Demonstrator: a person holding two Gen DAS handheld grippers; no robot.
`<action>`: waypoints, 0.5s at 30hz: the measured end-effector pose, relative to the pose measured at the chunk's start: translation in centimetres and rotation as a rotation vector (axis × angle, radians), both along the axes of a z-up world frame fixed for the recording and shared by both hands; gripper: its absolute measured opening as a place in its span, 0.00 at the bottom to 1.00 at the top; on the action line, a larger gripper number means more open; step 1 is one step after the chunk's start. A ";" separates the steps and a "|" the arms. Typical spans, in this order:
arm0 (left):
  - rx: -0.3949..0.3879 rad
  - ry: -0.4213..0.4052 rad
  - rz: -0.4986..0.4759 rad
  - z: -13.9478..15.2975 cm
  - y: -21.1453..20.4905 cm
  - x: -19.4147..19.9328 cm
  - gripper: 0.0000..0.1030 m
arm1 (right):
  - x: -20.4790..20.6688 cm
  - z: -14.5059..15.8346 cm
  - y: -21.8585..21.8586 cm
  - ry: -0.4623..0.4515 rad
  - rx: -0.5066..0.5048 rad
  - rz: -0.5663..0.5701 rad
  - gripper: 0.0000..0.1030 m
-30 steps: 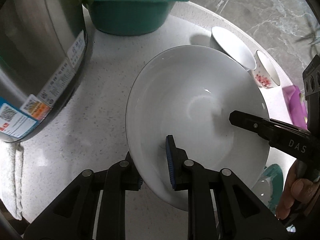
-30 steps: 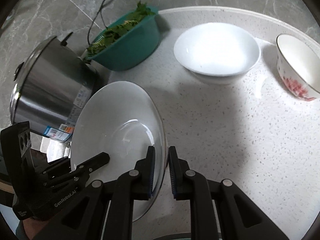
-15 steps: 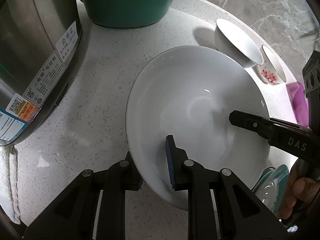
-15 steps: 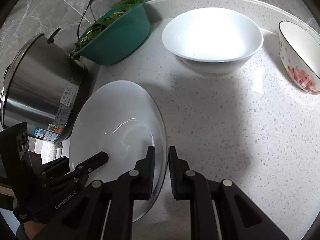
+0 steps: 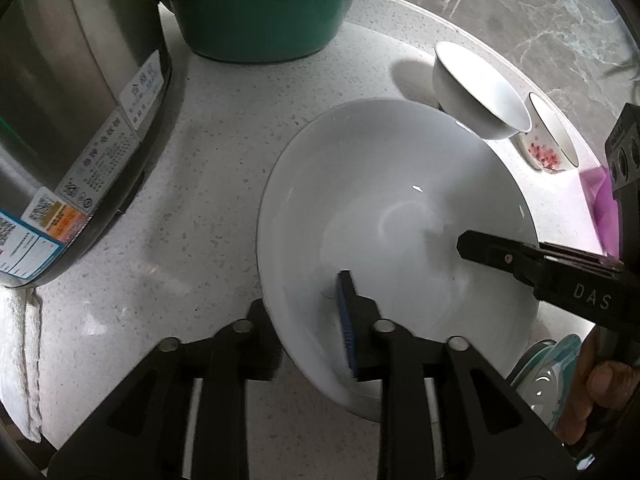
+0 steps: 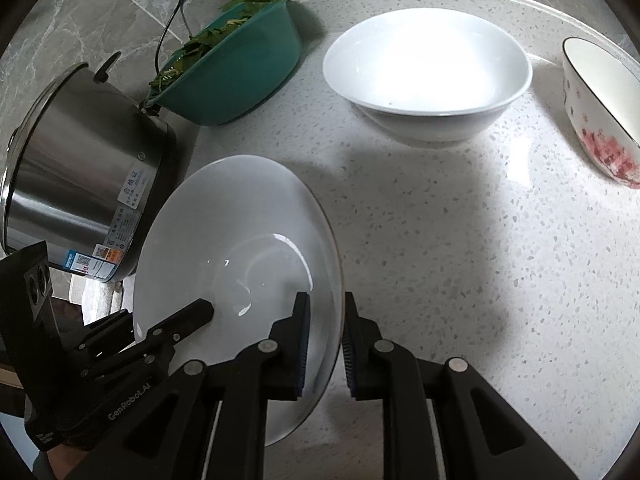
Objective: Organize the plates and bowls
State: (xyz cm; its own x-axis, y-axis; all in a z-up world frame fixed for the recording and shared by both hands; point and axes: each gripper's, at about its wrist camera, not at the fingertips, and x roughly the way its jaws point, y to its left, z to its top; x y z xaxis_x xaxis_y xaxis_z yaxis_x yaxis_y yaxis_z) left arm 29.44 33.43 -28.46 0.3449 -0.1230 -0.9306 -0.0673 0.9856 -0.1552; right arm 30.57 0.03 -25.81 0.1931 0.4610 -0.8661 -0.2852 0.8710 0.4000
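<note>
A large white plate point(image 5: 392, 208) is held tilted above the speckled counter by both grippers. My left gripper point(image 5: 308, 320) is shut on its near rim. My right gripper point(image 6: 324, 340) is shut on the opposite rim of the same plate point(image 6: 240, 240); its finger shows in the left wrist view point(image 5: 500, 256). A white bowl point(image 6: 428, 68) stands at the back of the counter, also in the left wrist view point(image 5: 476, 88). A white bowl with red flowers point(image 6: 600, 108) stands to its right and shows in the left wrist view point(image 5: 548, 140).
A steel pot point(image 5: 60, 120) stands at the left, also in the right wrist view point(image 6: 80, 168). A teal basin of greens point(image 5: 260, 12) is behind it. A purple item point(image 5: 600, 196) and teal-rimmed dishes point(image 5: 552, 372) lie at the right. A white towel point(image 5: 20, 360) hangs at the left edge.
Both grippers have carried the plate forward over the counter. The white bowl and the flowered bowl now look closer in the right wrist view. Both grips are unchanged.
</note>
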 end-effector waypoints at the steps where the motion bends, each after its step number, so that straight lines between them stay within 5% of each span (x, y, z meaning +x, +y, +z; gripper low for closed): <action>1: 0.000 -0.006 0.005 0.2 0.1 -0.2 0.47 | -0.1 0.0 -0.1 0.002 0.004 -0.002 0.28; 2: 0.002 -0.014 0.011 0.5 0.1 -0.4 0.67 | -0.2 0.2 -0.2 0.000 0.010 -0.003 0.33; 3: 0.004 -0.023 0.018 1.0 0.2 -0.7 0.73 | -0.4 0.4 -0.3 -0.008 0.011 -0.005 0.42; 6: -0.007 -0.033 0.047 2.9 0.9 -1.9 0.76 | -1.0 1.9 -1.5 -0.035 0.036 -0.009 0.45; 9: -0.035 -0.058 0.050 6.2 1.2 -2.6 0.82 | -1.4 3.5 -3.7 -0.037 0.072 -0.041 0.59; 15: -0.041 -0.120 -0.130 12.8 -1.9 2.8 0.93 | 1.1 8.6 -10.8 -0.034 0.160 -0.185 0.71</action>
